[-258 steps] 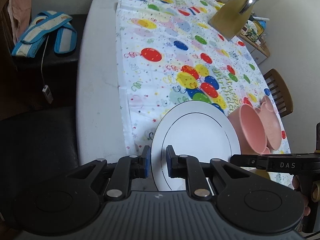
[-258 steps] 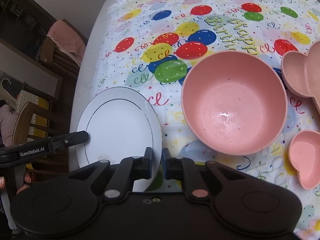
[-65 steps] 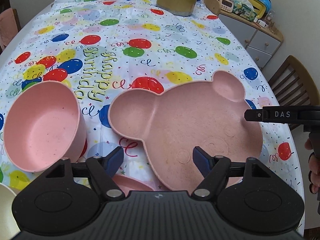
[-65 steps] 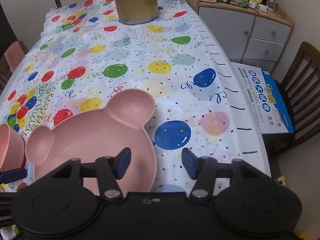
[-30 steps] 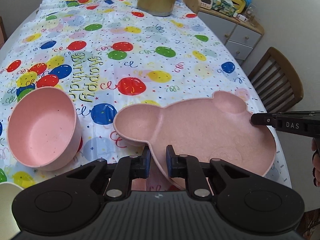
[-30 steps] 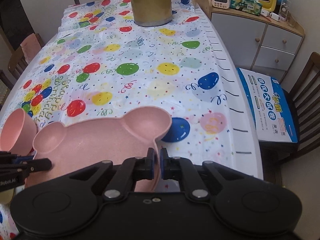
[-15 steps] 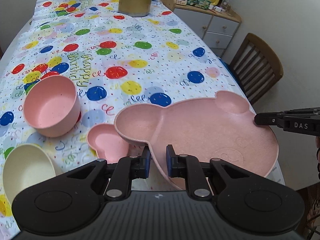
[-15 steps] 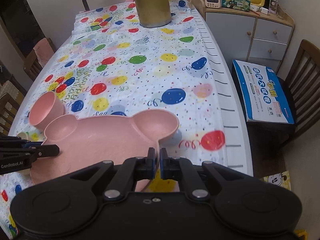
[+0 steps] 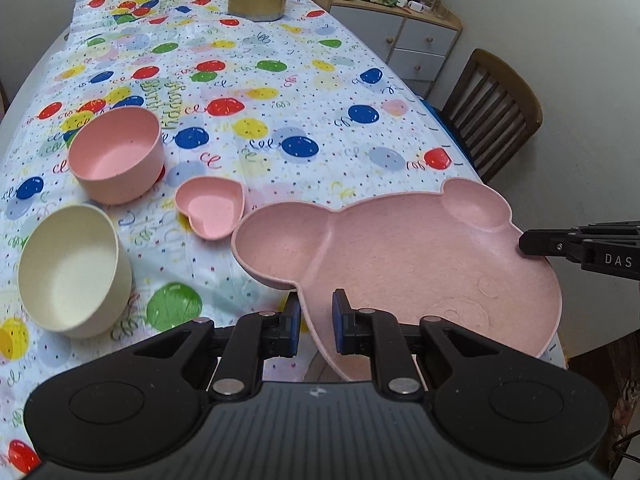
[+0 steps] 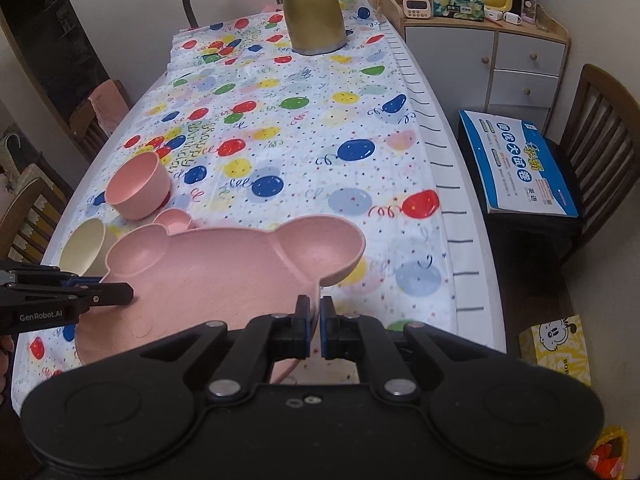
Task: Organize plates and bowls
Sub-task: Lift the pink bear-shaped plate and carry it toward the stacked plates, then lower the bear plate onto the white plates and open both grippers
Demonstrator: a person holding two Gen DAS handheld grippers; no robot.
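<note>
A pink bear-shaped divided plate (image 9: 404, 256) is held in the air above the table's near right edge. My left gripper (image 9: 315, 320) is shut on its near rim. My right gripper (image 10: 314, 327) is shut on its opposite rim, and the plate (image 10: 224, 276) spans between both. On the balloon tablecloth lie a pink bowl (image 9: 116, 154), a small pink heart dish (image 9: 211, 212) and a cream bowl (image 9: 70, 270). The pink bowl (image 10: 138, 186) and cream bowl (image 10: 82, 246) also show in the right wrist view.
A gold jug (image 10: 314, 10) stands at the table's far end. A wooden chair (image 9: 490, 112) sits at the right side, with a blue box (image 10: 518, 164) on a dark seat beside a cabinet (image 10: 486, 56). A yellow box (image 10: 558, 346) lies on the floor.
Both grippers, shut on the bear plate, have lifted it higher and drawn it back off the table. The heart dish and cream bowl have come into view beneath.
</note>
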